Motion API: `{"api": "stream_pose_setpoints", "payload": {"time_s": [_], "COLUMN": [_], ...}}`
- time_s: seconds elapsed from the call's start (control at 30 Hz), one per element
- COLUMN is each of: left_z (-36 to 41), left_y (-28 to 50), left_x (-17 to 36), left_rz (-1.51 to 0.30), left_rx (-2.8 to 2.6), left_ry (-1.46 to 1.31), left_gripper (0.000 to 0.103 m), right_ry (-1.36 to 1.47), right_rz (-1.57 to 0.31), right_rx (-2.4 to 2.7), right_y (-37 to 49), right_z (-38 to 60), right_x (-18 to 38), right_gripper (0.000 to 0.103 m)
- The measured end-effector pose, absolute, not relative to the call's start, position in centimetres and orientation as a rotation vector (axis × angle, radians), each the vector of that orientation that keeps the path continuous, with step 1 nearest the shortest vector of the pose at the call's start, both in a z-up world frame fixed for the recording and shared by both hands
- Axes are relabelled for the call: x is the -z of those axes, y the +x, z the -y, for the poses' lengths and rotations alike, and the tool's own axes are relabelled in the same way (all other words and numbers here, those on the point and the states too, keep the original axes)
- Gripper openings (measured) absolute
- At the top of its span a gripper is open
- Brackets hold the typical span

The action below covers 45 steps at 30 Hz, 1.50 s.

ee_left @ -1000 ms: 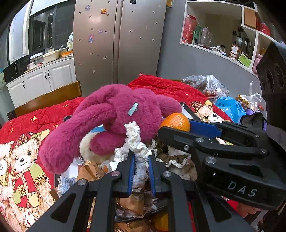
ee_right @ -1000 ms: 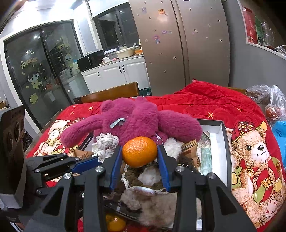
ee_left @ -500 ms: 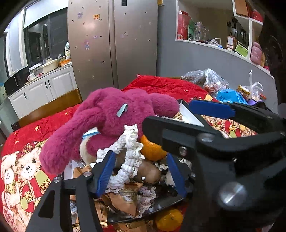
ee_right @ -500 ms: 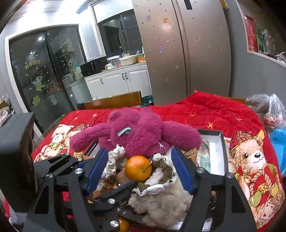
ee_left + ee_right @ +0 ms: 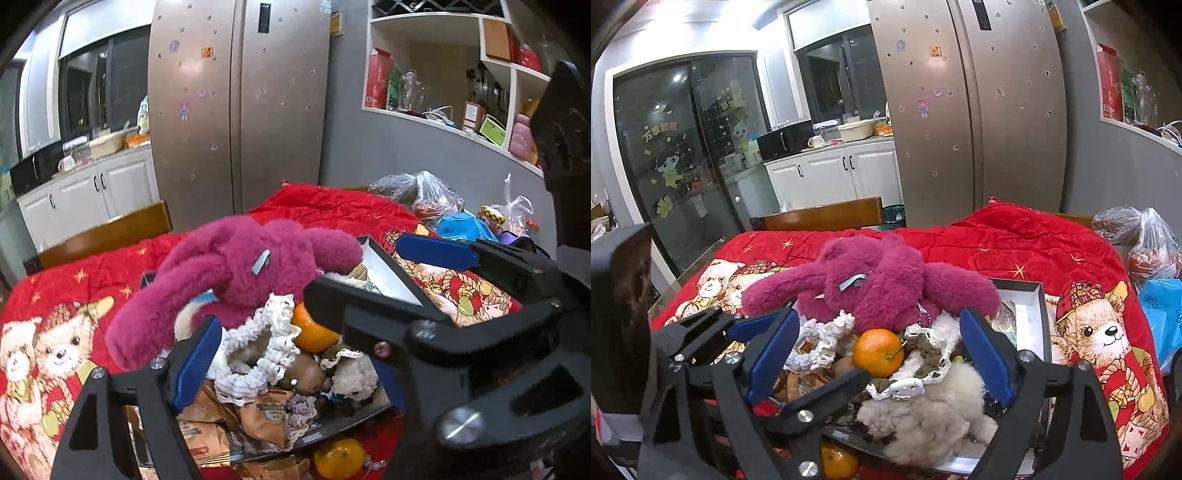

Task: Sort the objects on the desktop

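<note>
Right wrist view: the right claw stands spread wide and holds nothing, its blue pads on either side of the orange, which rests free on top of the heaped box. The left claw reaches in from the left, also spread apart and empty, with the white lace frill lying beside its pad.

Outward from the fruit, a brown knitted piece with lace edging and a cream fluffy toy crowd the near side, and the magenta plush sprawls across the back of the heap. A second orange sits low in front of the box on the red bear-print cloth covering the worktop.

The risk, as I judge it, is the perch. The orange sits on soft, uneven fabric, so any nudge from a pad could roll it off the pile towards the front edge. The two claws are also very close together, and the left one crosses under the right; a careless pull-back could knock them together or snag the lace and drag the whole heap. The overfilled box may shed things too.
</note>
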<state>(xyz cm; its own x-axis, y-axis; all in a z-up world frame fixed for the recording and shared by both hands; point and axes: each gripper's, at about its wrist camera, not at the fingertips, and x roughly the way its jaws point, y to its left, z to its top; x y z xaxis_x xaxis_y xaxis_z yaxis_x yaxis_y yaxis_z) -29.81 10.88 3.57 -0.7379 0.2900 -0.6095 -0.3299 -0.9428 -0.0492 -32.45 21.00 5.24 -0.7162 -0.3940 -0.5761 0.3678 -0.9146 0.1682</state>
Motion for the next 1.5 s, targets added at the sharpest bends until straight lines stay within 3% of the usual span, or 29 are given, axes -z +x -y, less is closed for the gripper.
{"api": "stream_pose_setpoints", "payload": {"time_s": [0.6,0.83,1.07,1.3,1.43,1.5], "left_z": [-10.5,-8.1,-5.9,-3.8,-2.9,-2.7], "left_y": [-24.1,-19.8,-14.5,-7.1,-3.8,-3.0], "left_x": [-11.0,-14.3,-15.5,-10.8,-7.1,-5.2], "left_rz": [-0.146,0.033,0.069,-0.01,0.011,0.011], "left_rx": [-2.732,-2.802,-2.845,-2.99,-3.048,-3.036], "left_ry": [-0.591,-0.522,-0.484,-0.51,-0.455,-0.485], "left_gripper": [0.082,0.082,0.086,0.088,0.09,0.096], "right_ry": [0.667,0.541,0.421,0.429,0.51,0.545], "right_rz": [-0.003,-0.033,-0.042,0.071,-0.013,-0.005], "right_rx": [2.643,2.692,2.794,2.848,2.873,2.863], "right_y": [-27.3,-21.3,-14.4,-8.5,-5.6,-4.5], "right_z": [-21.0,-20.6,-20.4,-21.2,-20.3,-20.0], "right_x": [-11.8,-16.7,-19.3,-16.2,-11.0,-8.2], "right_gripper": [0.103,0.103,0.103,0.103,0.103,0.103]}}
